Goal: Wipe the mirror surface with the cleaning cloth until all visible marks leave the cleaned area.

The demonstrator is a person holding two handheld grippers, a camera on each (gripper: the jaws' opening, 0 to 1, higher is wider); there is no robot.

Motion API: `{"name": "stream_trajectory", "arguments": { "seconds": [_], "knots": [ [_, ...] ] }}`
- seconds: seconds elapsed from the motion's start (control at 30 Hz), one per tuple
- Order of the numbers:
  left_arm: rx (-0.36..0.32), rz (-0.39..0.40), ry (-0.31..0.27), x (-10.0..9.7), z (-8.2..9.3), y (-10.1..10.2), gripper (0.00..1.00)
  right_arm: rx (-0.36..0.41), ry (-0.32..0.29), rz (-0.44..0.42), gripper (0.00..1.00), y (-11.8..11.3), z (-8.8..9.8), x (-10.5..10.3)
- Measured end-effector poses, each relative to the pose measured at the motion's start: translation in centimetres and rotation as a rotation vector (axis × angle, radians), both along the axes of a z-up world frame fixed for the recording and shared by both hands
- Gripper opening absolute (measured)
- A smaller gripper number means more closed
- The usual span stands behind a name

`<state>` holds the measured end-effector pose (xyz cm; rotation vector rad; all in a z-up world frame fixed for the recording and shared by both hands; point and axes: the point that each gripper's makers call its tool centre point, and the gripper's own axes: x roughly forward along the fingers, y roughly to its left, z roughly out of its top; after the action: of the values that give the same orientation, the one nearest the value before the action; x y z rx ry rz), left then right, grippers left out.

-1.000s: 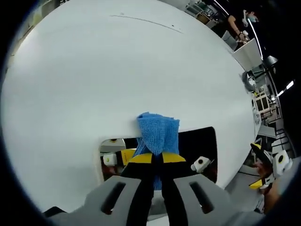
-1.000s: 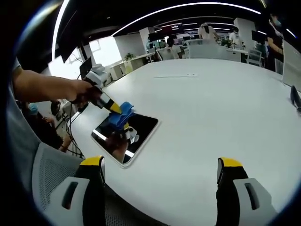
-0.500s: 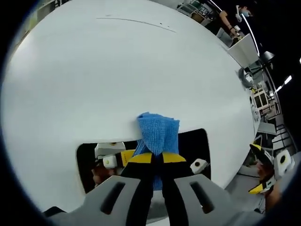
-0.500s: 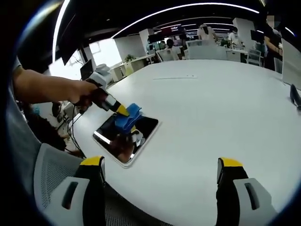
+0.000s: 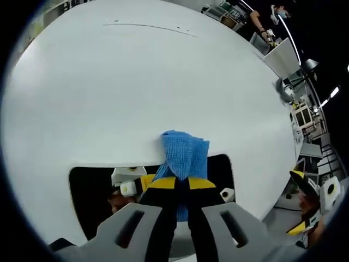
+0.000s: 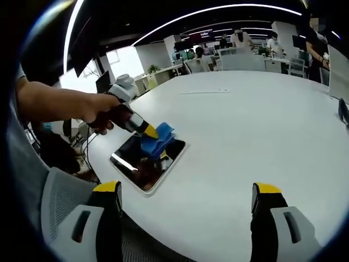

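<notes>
A rectangular mirror (image 6: 143, 164) with a pale frame lies flat on the white table near its edge; its glass looks dark and reflects the gripper. My left gripper (image 5: 182, 183) is shut on a folded blue cleaning cloth (image 5: 184, 155), and the cloth presses on the mirror (image 5: 98, 191) at its far edge. In the right gripper view the left gripper (image 6: 151, 131), held by a person's hand, rests the blue cloth (image 6: 159, 141) on the mirror's far right part. My right gripper (image 6: 185, 199) stands open above the table's near edge, well apart from the mirror.
The large round white table (image 6: 251, 125) stretches away behind the mirror. A grey mesh chair (image 6: 60, 202) sits at the table's edge on the left. Desks, chairs and people stand in the background (image 6: 234, 46).
The left gripper has slid the cloth across the mirror toward its far right end. More of the dark glass shows in the left gripper view. The right gripper has held still.
</notes>
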<state>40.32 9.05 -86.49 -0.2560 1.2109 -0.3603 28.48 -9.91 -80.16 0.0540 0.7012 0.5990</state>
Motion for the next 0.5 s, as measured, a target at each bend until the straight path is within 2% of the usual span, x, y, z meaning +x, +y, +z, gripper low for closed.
{"name": "stream_trajectory", "arguments": {
  "seconds": [0.2,0.27,0.37,0.5],
  "knots": [
    [0.004,-0.007,-0.003,-0.1,0.0,-1.1,0.03,0.006,-0.004,0.0,0.98,0.2,0.0,0.1],
    [0.035,-0.016,-0.012,-0.1,-0.1,-1.1,0.03,0.009,-0.006,0.001,0.98,0.3,0.2,0.1],
    [0.009,-0.005,-0.006,0.0,0.0,-1.9,0.03,0.01,-0.007,0.005,0.98,0.4,0.2,0.1],
    [0.021,-0.004,-0.011,0.4,0.0,-2.5,0.03,0.009,-0.007,0.01,0.98,0.5,0.3,0.1]
  ]
}}
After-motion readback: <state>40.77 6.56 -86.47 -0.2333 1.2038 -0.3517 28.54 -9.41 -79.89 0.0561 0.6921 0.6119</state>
